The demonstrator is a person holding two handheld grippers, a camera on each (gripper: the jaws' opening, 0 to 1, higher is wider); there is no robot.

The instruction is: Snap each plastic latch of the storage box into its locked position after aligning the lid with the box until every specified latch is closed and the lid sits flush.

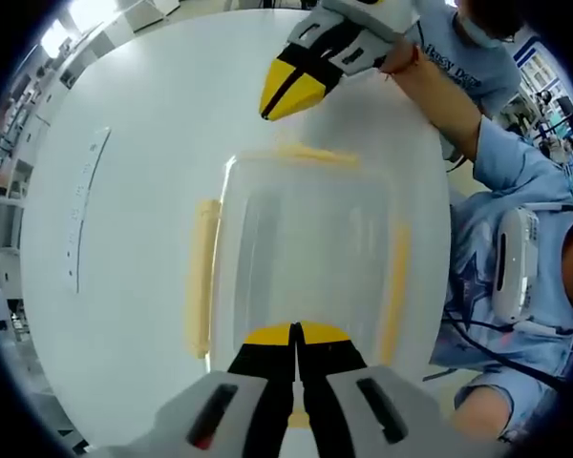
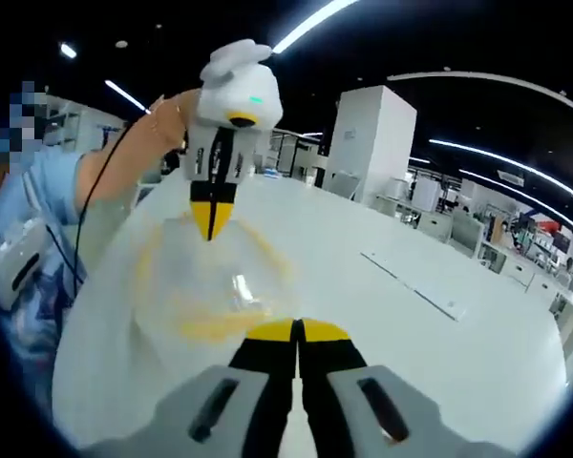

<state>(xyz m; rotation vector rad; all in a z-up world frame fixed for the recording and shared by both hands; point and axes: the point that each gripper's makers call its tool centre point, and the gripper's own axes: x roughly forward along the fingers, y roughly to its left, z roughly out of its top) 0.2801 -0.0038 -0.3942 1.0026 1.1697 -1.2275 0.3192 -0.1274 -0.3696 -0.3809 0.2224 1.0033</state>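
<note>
Storage box (image 1: pixel 310 248), clear with its lid on and yellow latches (image 1: pixel 203 272) along its sides, sat near the middle of the white bench (image 1: pixel 124 191). Nearest in the left gripper view, the left gripper (image 1: pixel 296 336) had its jaws pressed together at the box's near end; beyond the far end the right gripper (image 1: pixel 288 95) was likewise closed. The right gripper view added grey cabinets (image 2: pixel 368 134) past the bench's far edge. Shirt lettering was unreadable.
</note>
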